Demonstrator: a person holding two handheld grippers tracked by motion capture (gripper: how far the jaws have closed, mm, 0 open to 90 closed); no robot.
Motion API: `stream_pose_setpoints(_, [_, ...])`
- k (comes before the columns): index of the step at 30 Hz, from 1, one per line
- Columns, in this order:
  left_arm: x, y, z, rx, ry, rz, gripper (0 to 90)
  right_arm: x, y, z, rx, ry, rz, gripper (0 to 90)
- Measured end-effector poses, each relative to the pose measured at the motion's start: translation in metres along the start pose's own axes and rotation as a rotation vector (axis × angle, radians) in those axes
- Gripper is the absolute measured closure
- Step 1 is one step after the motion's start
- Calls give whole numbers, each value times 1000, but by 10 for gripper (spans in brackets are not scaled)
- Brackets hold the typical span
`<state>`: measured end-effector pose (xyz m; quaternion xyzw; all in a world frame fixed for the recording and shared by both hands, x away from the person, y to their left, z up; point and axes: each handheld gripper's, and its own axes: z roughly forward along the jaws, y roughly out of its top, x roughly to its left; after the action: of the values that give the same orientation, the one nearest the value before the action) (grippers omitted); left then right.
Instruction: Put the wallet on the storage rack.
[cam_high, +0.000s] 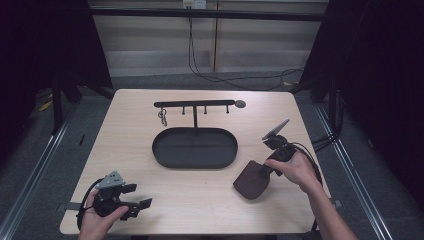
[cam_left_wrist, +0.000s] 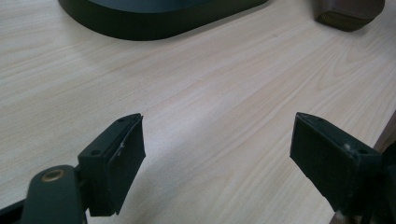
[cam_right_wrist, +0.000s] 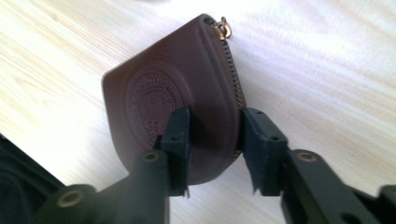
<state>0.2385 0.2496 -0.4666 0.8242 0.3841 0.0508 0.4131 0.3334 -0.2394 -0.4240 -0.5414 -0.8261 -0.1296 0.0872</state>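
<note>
At the near left, the left gripper is held idle over the worktop, fingers wide apart. Centrally, the tray lies unfilled. At the near right, the right gripper is clamped on the brown pouch; grasping appears done, placement seemingly remaining.

The brown leather pouch bears a round embossed seal on its face, seen in the right gripper view: a ring of small lettering around a middle emblem. The letters are too small and blurred to read, and no other text, number or label is legible
</note>
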Motion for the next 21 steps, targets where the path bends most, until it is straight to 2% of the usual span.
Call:
stream_pose_setpoints(1, [0,0,0,0,-2,-5,178,0,0,-3,-11,4,1,679])
stream_pose_setpoints(3, [-1,0,1,4,-5,-2,178,2,2,-8,-6,-24,-3,688])
stream_pose_setpoints(8, [-1,0,1,1,-10,-6,178,5,3,-14,-26,-18,-7,715])
stream_pose_setpoints(13, [-1,0,1,9,-10,0,178,9,6,-20,-14,-7,-20,734])
stream_pose_setpoints(21, [-1,0,1,6,-13,-4,178,17,12,-27,0,-26,-37,760])
